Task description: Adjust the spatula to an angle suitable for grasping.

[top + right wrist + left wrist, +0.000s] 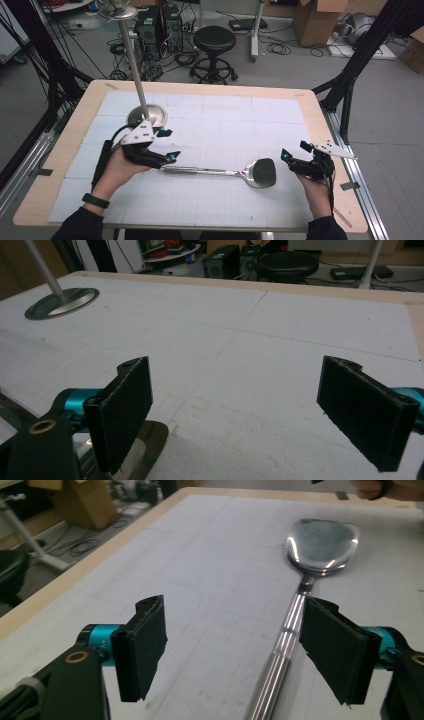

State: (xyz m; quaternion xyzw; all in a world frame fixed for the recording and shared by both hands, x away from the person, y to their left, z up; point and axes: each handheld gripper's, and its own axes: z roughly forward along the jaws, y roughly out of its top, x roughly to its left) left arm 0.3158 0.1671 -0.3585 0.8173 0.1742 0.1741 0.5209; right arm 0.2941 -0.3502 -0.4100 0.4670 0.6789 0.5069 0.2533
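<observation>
A shiny metal spatula (225,172) lies flat on the white mat, with its blade (263,172) to the right and its handle pointing left. My left gripper (168,145) is open just over the handle's left end. In the left gripper view the handle (282,650) runs between the wide jaws of my left gripper (242,647), close to the right one, and neither pad presses on it. My right gripper (295,150) is open beside the blade, to its right. In the right gripper view an edge of the blade (150,440) shows behind the left jaw of that gripper (250,415).
A metal pole on a round base (148,115) stands on the mat just behind my left hand; the base (62,301) is also in the right gripper view. The mat covers a wooden table (310,107). On the floor beyond are a stool (214,40), cardboard boxes and cables.
</observation>
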